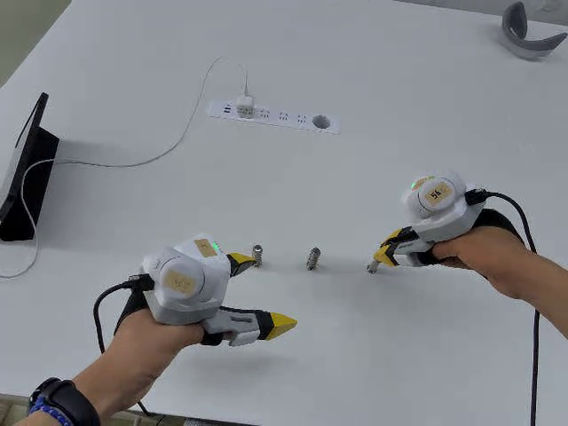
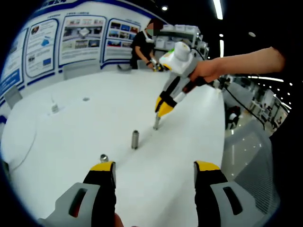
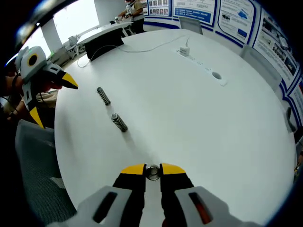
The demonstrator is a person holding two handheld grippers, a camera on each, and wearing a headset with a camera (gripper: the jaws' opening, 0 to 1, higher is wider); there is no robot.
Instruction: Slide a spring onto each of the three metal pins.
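Observation:
Three metal pins stand in a row on the white table (image 1: 373,160). The left pin (image 1: 257,255) and the middle pin (image 1: 313,258) each carry a coiled spring, and both also appear in the right gripper view (image 3: 102,95) (image 3: 118,122). My right gripper (image 1: 382,259) is shut on the spring (image 3: 152,171) at the right-hand pin (image 1: 373,265), tips pointing down at it. My left gripper (image 1: 262,293) is open with nothing between its jaws, which flank the space just in front of the left pin (image 2: 103,157).
A white power strip (image 1: 275,115) with a plug and a cable lies at the back of the table. A black device (image 1: 22,173) stands at the left edge and a grey object (image 1: 528,31) at the far right corner. A person (image 2: 142,45) stands beyond the table.

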